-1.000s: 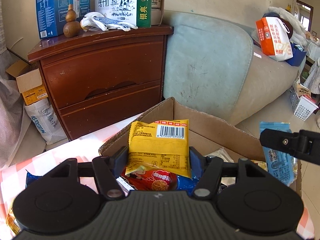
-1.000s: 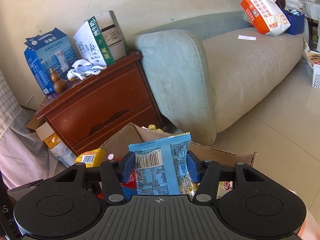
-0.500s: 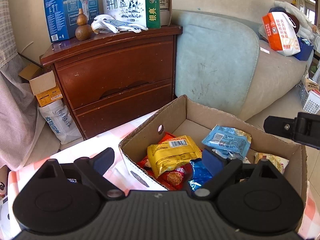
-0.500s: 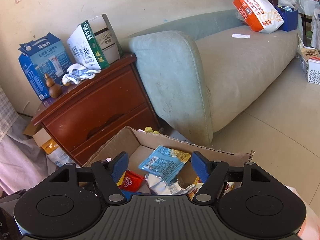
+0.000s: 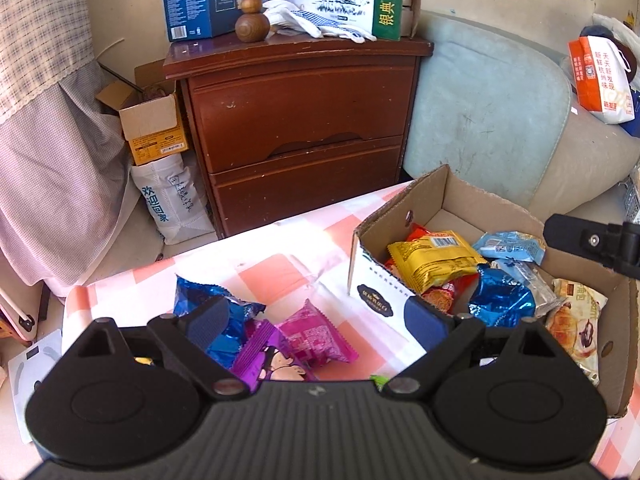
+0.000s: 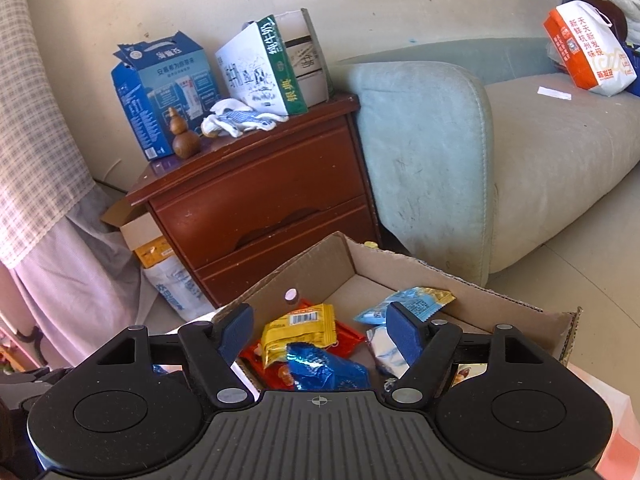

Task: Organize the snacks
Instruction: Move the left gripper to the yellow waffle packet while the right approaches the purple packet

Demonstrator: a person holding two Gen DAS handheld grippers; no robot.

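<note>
A cardboard box [image 5: 472, 196] stands on the pink-checked tablecloth [image 5: 276, 268] and holds a yellow packet [image 5: 432, 260], a light blue packet [image 5: 510, 245], a blue foil packet [image 5: 500, 298] and a bread packet [image 5: 576, 320]. My left gripper [image 5: 316, 318] is open above loose packets to the box's left: blue foil [image 5: 196, 294], magenta [image 5: 316, 334] and purple [image 5: 260, 356]. My right gripper [image 6: 320, 330] hovers over the box [image 6: 320, 268], its jaws opening with nothing between them. Below it lie the yellow packet [image 6: 298, 330] and the light blue packet [image 6: 412, 300].
Behind the table stands a brown nightstand [image 5: 296, 120] with cartons, a wooden gourd [image 5: 251, 20] and gloves on top. A pale sofa [image 5: 488, 116] is to its right, bearing an orange bag [image 5: 600, 76]. A small open carton [image 5: 154, 128] and a white sack sit on the floor.
Both grippers opened: the yellow packet and the light blue packet dropped into the box. My left gripper swung left over the loose packets on the cloth. The right one drew back slightly.
</note>
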